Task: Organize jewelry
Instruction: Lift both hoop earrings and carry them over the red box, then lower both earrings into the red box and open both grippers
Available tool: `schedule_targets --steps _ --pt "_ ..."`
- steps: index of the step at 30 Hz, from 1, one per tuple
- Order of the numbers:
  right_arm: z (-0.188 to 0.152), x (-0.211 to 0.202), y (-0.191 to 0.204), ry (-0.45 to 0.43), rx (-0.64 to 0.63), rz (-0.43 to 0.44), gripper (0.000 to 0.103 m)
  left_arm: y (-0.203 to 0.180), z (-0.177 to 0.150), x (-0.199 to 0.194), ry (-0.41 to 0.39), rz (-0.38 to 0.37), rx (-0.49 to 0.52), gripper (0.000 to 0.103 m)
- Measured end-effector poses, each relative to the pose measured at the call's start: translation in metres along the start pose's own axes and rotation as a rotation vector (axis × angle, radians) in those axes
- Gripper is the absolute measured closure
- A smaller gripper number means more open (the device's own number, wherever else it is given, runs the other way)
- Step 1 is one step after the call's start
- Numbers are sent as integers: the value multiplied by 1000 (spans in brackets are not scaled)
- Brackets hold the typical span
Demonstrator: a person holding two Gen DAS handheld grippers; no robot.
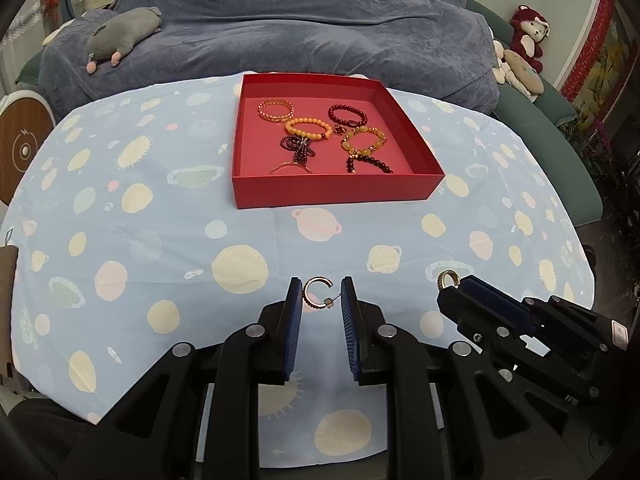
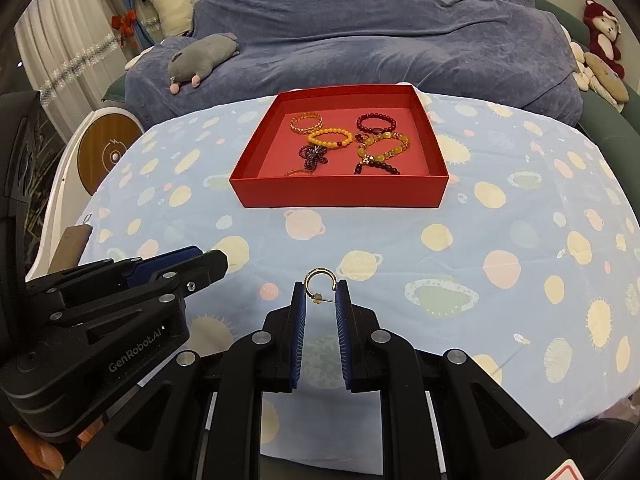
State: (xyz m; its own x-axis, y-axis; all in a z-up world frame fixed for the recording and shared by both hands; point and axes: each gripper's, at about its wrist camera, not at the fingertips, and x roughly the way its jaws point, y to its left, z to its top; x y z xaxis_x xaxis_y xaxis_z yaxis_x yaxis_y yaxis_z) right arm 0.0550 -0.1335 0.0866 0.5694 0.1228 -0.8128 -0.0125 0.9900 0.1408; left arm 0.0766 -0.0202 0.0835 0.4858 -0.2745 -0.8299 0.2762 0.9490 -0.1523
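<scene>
A red open box (image 1: 332,190) (image 2: 344,190) sits on the table's far middle and holds several bead bracelets (image 1: 308,128) (image 2: 330,138). In the left wrist view a hoop earring (image 1: 317,295) spans the gap between the fingertips of my left gripper (image 1: 321,294), its post touching the right pad; the jaws stand partly closed around it. My right gripper (image 2: 321,294) is shut on a second gold hoop earring (image 2: 319,285), held low over the cloth; it also shows in the left wrist view (image 1: 446,280). The left gripper's fingers (image 2: 188,266) appear at the left of the right wrist view.
A light-blue tablecloth with planet prints (image 1: 160,220) (image 2: 500,220) covers the table. Behind it lies a blue-covered sofa (image 1: 300,28) with a grey plush toy (image 1: 120,36) (image 2: 200,60). A round wooden-faced object (image 2: 108,156) stands at the left edge.
</scene>
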Motion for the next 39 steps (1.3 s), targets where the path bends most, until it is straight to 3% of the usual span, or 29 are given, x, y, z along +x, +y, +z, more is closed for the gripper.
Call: schedule_targets --steps 8,18,28,39 --pt "31 -3 -6 -39 -5 -12 89 -3 24 -8 -33 39 34 84" --pt "99 19 -20 -84 -6 -14 89 -6 85 11 -67 41 53 84" --pt "149 74 -36 -69 0 -20 89 6 140 63 -56 58 40 83" --pt "176 141 -48 -13 6 -25 89 24 164 129 6 77 22 83"
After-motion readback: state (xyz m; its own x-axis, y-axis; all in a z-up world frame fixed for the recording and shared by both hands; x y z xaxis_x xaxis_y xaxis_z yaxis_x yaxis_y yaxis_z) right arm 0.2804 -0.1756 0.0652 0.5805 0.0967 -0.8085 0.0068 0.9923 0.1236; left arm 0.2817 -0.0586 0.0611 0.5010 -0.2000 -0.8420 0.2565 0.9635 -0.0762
